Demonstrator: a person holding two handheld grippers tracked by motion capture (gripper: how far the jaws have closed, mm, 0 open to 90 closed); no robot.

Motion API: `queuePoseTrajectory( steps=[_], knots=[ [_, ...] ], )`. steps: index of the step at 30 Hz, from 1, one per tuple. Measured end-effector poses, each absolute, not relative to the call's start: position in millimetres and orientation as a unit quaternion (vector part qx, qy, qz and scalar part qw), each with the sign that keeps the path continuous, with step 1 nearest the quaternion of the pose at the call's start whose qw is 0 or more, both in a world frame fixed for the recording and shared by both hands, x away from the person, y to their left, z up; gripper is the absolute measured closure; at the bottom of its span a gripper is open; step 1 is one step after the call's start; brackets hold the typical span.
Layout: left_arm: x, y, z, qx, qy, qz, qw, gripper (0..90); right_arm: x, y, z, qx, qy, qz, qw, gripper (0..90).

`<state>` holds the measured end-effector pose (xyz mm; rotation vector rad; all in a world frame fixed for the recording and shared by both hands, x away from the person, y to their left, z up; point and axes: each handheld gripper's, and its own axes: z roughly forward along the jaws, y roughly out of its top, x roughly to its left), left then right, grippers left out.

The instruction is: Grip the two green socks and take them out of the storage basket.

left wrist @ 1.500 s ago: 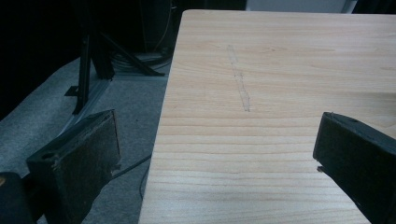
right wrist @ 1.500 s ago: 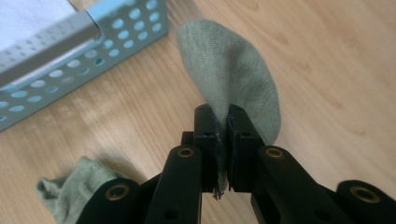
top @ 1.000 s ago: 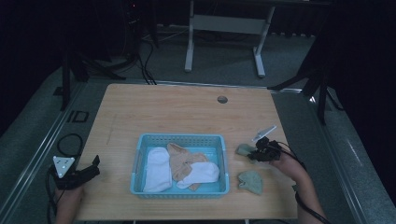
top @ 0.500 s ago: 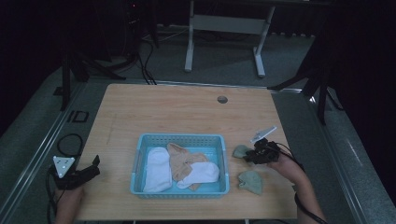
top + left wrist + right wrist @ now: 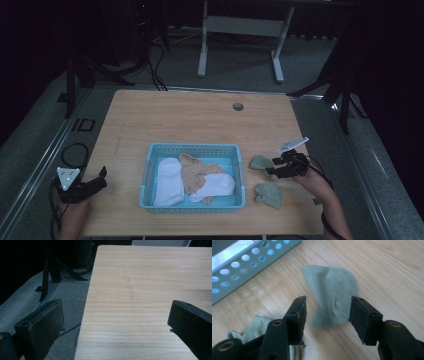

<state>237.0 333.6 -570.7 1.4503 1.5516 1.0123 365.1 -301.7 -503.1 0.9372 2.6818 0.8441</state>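
Right gripper view: crumpled pale-green sock (image 5: 329, 293) lies flat.

Two crumpled grey-green socks (image 5: 260, 162) (image 5: 269, 194) flat on the wooden table, just right of the blue basket (image 5: 239, 175).

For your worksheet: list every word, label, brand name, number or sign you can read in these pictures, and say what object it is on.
None: no readable text on the light wooden table, the pale blue perforated plastic basket or the grey-green socks.
A dark square mark on the grey floor strip left of the table is too small to read.
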Motion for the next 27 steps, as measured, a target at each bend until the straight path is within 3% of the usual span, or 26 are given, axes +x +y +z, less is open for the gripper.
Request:
queuePoseTrajectory(
  steps=[8,18,27],
  knots=[
    [237.0,333.3,-570.7,0.569,0.609,0.398,0.383,0.4,358.1,-326.8,-506.4,0.359,0.872,0.312,0.115,29.0],
    [237.0,333.4,-570.7,0.57,0.608,0.398,0.384,0.4,349.8,-345.9,-522.2,0.395,0.846,0.33,0.137,15.7],
    [237.1,333.3,-570.7,0.571,0.608,0.397,0.384,0.4,338.0,-364.8,-536.0,0.425,0.817,0.351,0.171,11.3]
  ],
)
